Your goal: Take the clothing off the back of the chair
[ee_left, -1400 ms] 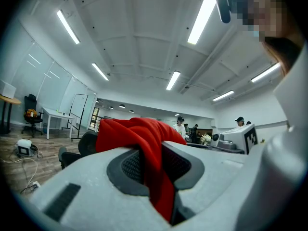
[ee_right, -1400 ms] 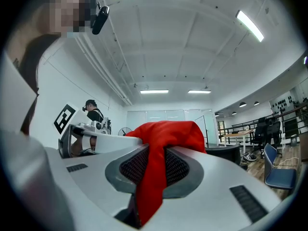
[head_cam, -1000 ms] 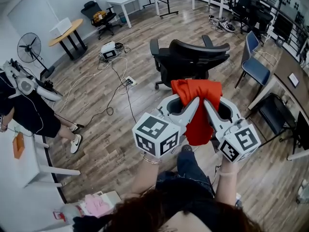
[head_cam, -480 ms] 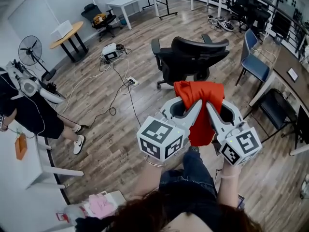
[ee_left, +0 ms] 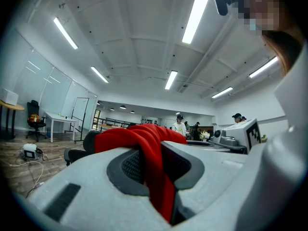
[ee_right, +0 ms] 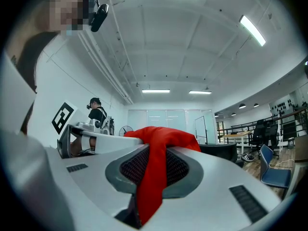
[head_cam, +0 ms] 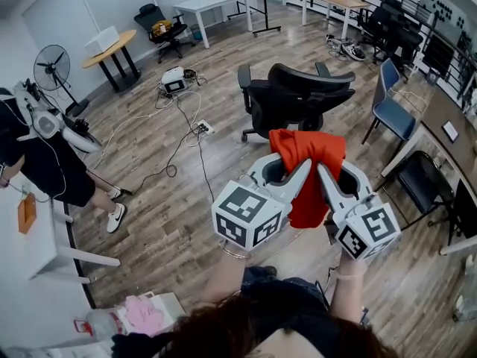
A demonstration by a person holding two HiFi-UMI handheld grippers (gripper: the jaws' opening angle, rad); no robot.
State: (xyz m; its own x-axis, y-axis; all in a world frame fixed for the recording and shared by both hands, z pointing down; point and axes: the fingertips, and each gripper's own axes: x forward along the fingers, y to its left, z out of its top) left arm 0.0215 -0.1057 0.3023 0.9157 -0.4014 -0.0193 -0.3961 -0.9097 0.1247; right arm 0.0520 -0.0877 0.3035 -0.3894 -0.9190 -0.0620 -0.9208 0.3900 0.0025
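A red garment (head_cam: 309, 176) hangs in the air between both grippers, clear of the black office chair (head_cam: 298, 95) that stands behind it on the wood floor. My left gripper (head_cam: 302, 167) is shut on the cloth's left part and my right gripper (head_cam: 323, 168) is shut on its right part, side by side. In the left gripper view the red garment (ee_left: 150, 150) is bunched between the grey jaws and spills over them. The right gripper view shows the red garment (ee_right: 155, 165) pinched the same way. The chair's back is bare.
A blue chair (head_cam: 391, 99) and a black chair (head_cam: 423, 181) stand at the right beside a desk. A person (head_cam: 45, 162) stands at the left near a fan (head_cam: 51, 69). Cables (head_cam: 179, 136) trail across the floor. Tables line the far wall.
Both grippers have drawn the red garment a little further from the chair. Both grips stay the same.
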